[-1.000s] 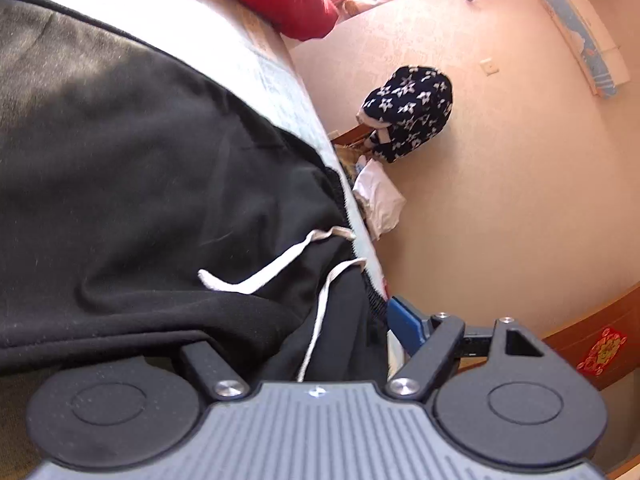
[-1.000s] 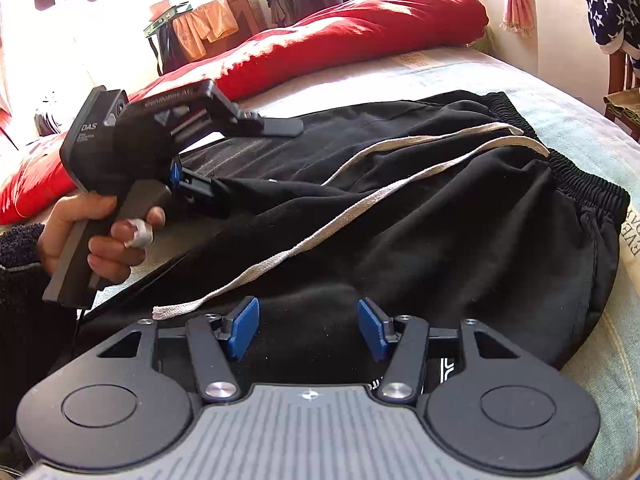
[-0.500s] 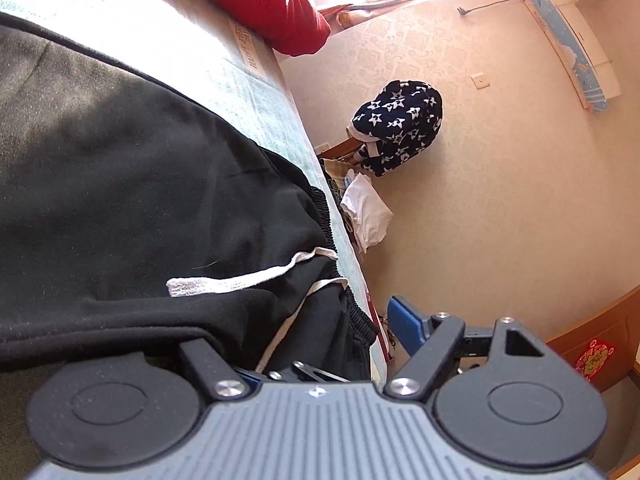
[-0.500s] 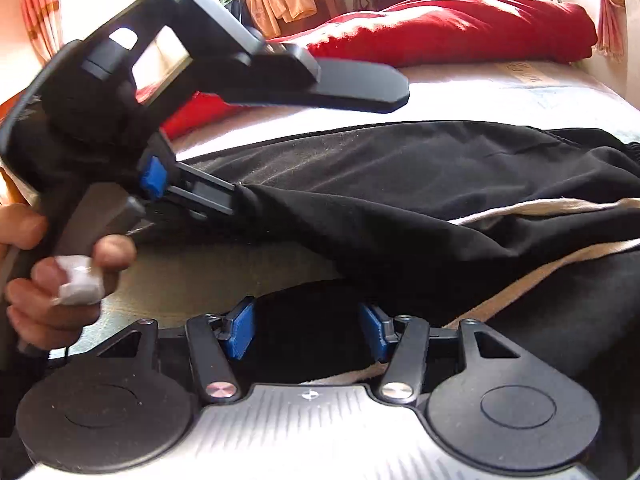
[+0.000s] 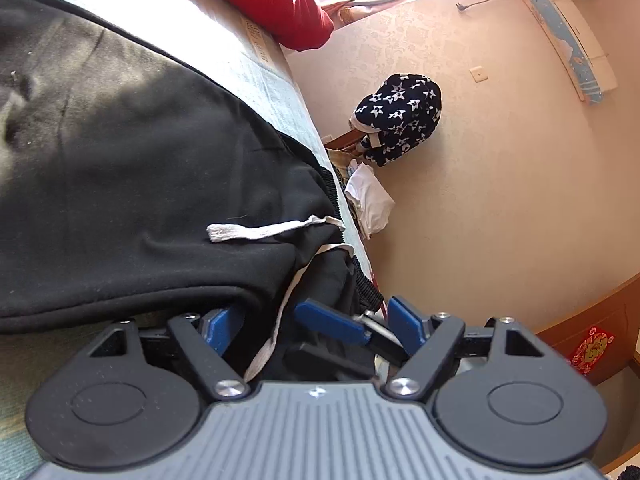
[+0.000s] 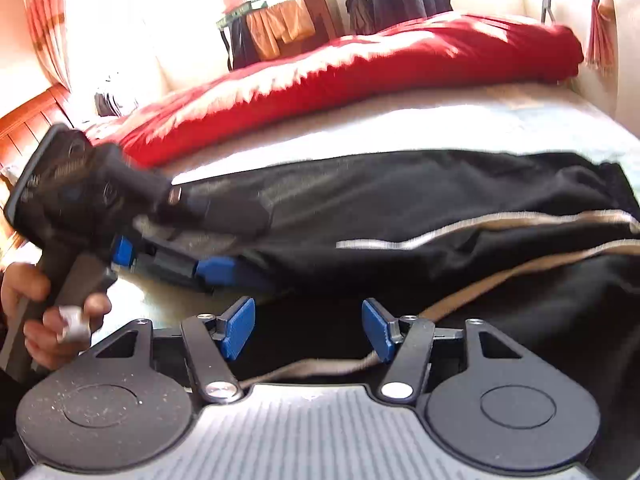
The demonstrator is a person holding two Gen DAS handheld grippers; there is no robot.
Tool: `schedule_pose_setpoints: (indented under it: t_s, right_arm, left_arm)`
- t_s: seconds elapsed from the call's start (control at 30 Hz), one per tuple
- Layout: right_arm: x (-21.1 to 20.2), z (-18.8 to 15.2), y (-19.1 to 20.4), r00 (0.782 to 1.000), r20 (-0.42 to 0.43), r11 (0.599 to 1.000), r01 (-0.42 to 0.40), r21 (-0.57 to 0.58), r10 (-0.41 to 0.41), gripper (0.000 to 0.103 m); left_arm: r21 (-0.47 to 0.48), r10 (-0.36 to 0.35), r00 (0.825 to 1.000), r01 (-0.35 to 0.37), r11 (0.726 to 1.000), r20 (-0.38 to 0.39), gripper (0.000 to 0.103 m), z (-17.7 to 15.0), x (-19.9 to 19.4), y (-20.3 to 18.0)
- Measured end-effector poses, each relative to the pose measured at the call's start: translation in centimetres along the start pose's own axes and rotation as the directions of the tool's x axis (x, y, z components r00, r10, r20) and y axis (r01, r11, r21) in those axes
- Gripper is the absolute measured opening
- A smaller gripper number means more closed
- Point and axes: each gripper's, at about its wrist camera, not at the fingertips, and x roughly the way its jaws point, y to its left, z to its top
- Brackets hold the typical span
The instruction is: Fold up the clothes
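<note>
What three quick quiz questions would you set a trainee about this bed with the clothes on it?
1. True or false: the red quilt lies on top of the black trousers.
2. What pattern does the navy garment carry? A stripes, B white stars, C flowers.
3. In one word, what is the pale cord lying across the trousers?

Key: 1 false, the quilt lies beyond them; 2 B; 3 drawstring.

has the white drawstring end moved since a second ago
Yes. In the left wrist view the drawstring end has shifted up toward the star-print garment against the wall.
</note>
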Motion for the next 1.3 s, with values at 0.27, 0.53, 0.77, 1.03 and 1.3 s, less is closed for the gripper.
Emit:
schedule_pose_setpoints:
  t_s: [0.27,0.53,0.77,1.03,1.3]
  right_arm:
    - [4.9,-1.1,0.8,0.985,-0.173,0.998,-0.036,-0.042,0.029,0.071]
    - [-0.6,-1.9,1.3,0.993,-0.116,1.0,-0.023,-0.02,0.021,0.071]
    - [-4.9,-2.0,-2.5,0.992,-0.094,0.996,0.092,0.016,-0.09,0.071]
    - [-5.6,3.6,-7.5,0.977,-0.082,0.976,0.188,-0.112,-0.198,0.071]
    - [2.8,11.0,-14.0,0.962,-0.162,0.967,0.193,-0.169,-0.22,0.049]
  left_arm:
    - [0.009,0.078,0.985,-0.08,0.997,0.153,0.08,-0.6,-7.6,0.3]
    - [0.065,0.407,0.886,-0.43,0.9,0.224,0.08,0.7,-8.1,3.9]
    - [0.073,0.498,0.828,-0.53,0.845,0.259,0.074,1.4,-9.8,3.7]
    - [0.332,0.474,0.853,-0.522,0.786,0.22,0.075,3.6,-2.9,-2.3]
    - [0.482,0.559,0.803,-0.581,0.655,0.208,0.075,6.7,6.6,-3.7]
